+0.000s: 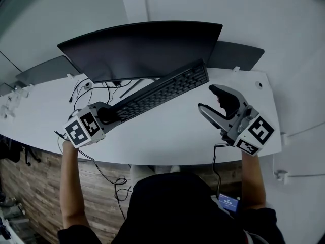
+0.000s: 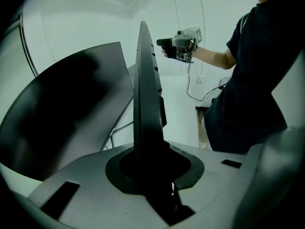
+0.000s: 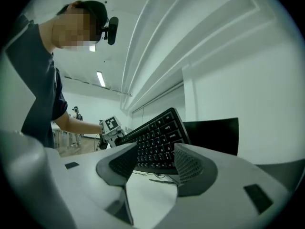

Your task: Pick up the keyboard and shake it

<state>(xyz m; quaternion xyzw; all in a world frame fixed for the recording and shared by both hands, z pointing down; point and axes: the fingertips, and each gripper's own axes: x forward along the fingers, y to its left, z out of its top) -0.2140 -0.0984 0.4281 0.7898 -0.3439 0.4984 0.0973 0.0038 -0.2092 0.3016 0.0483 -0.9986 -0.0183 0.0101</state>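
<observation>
Left gripper view: the left gripper [image 2: 148,168] is clamped tight on one end of the keyboard [image 2: 145,80], which rises edge-on from between the jaws. In the head view this gripper [image 1: 107,114] sits at the left over the desk [image 1: 167,136]. Its marker cube [image 1: 83,128] faces the person, and the left forearm [image 1: 68,182] reaches up from below the desk's near edge. The one keyboard [image 1: 165,91], black, runs from the jaws far and right toward the monitor [image 1: 142,47]. In the right gripper view the keyboard [image 3: 157,136] is tilted with its keys toward the camera, and its lower edge is clear of the desk. The key legends are too small to read.

The right gripper [image 1: 207,98] hovers right of the keyboard and apart from it, on a raised right forearm [image 1: 252,179]. Its own view shows the right gripper [image 3: 156,165] with jaws spread and nothing between the pads. Its cube [image 1: 256,132] carries black-and-white square markers, as the left one does.

Behind the single curved monitor, one dark panel [image 1: 238,55] shows at the right and another [image 1: 45,70] at the left. Several thin cables [image 1: 104,89] lie under the monitor.
</observation>
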